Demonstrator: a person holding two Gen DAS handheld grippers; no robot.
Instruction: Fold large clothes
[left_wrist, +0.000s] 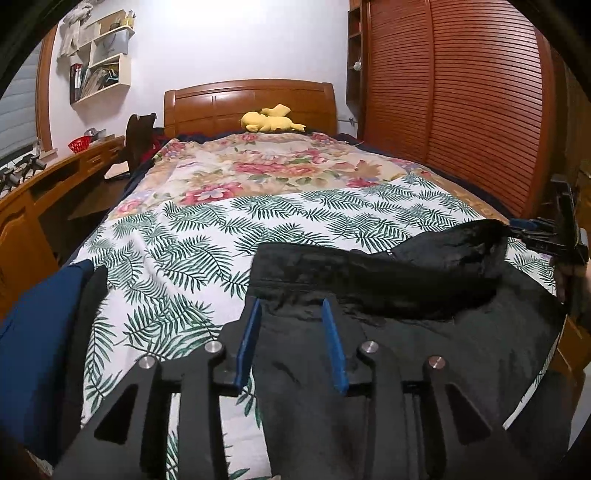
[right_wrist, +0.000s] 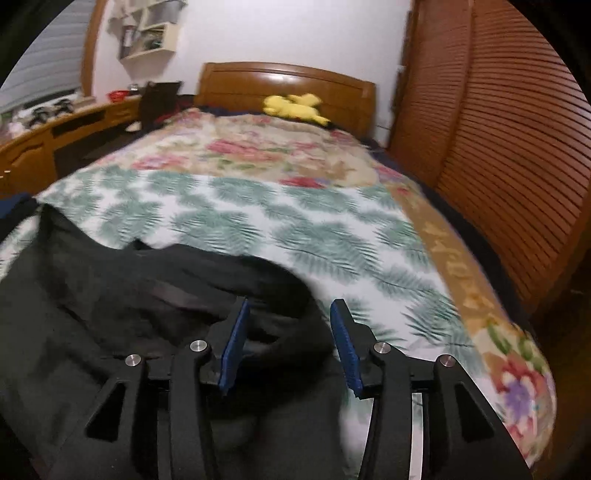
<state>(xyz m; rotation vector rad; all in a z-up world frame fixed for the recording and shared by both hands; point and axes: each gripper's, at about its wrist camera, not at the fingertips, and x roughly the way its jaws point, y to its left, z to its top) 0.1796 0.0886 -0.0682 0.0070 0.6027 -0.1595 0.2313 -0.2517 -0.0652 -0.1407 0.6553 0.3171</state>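
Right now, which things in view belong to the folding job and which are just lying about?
Belongs to the job:
black jacket spread on the leaf-print sheet
left gripper, open
right gripper, open

Just lying about:
yellow plush toy by the headboard
navy garment at the bed's left edge
red basket on the desk
wall shelves

Matt black cloth jacket (left_wrist: 406, 362), glossy wooden headboard (left_wrist: 251, 99), printed cotton bedspread (left_wrist: 192, 258)

Right wrist view smeared by motion blur, black garment (right_wrist: 155, 295) cut off at lower edge; right gripper (left_wrist: 524, 225) half lost at frame edge, grip unreadable; shelf contents (left_wrist: 99, 74) too small.
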